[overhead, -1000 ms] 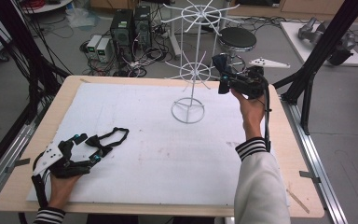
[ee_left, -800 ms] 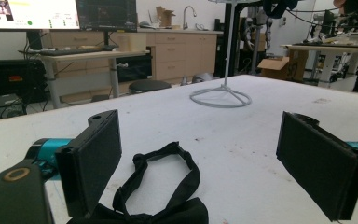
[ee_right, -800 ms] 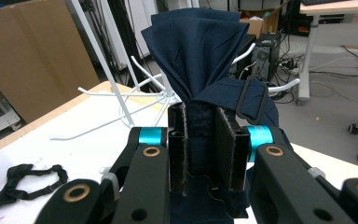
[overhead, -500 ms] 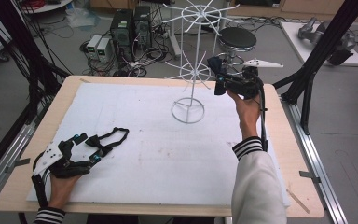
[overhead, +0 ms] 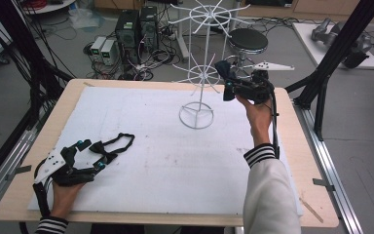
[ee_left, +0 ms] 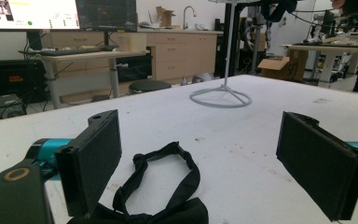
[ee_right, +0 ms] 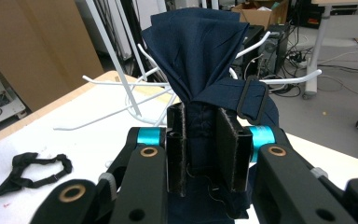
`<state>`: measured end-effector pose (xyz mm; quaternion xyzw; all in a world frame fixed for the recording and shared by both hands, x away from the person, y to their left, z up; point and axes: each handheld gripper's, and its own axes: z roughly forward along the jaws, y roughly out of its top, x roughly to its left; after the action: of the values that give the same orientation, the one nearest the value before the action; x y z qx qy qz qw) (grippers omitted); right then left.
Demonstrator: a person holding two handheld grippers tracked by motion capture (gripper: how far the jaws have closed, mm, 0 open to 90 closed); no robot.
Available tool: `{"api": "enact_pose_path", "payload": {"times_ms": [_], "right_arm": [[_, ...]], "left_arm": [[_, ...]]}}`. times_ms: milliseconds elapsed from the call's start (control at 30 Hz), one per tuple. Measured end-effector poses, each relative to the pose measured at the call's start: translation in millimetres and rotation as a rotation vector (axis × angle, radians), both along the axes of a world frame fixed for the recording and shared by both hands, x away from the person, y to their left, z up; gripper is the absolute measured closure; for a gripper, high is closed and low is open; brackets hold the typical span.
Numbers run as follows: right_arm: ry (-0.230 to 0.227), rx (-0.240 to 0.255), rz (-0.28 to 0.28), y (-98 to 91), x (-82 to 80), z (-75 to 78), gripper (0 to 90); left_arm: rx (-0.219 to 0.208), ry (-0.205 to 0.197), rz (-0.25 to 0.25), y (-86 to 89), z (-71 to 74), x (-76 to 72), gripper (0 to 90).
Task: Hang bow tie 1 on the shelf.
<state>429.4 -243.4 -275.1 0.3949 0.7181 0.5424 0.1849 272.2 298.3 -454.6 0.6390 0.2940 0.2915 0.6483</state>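
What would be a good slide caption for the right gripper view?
Right gripper clamps a navy bow tie before a white wire rack.

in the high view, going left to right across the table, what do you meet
left tongs → black bow tie → white wire rack → navy bow tie → right tongs

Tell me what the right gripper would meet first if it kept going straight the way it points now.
Probably the white wire rack. The right gripper, shut on a navy bow tie, points at the rack's lower ring of arms, which lie just beyond the tie. The exact gap is unclear.
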Motion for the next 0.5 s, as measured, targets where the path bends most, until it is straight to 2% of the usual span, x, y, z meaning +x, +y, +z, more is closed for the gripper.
{"api": "enact_pose_path", "payload": {"times_ms": [167, 500], "right_arm": [[-0.003, -0.008, 0.001, -0.1, -1.0, 0.8, 71.4], [-0.008, -0.055, 0.007, 0.2, -5.2, 3.5, 66.0]], "left_arm": [[0.000, 0.000, 0.000, 0.0, 0.0, 0.0, 14.3], [0.001, -0.001, -0.001, -0.1, 0.0, 0.1, 14.3]]}}
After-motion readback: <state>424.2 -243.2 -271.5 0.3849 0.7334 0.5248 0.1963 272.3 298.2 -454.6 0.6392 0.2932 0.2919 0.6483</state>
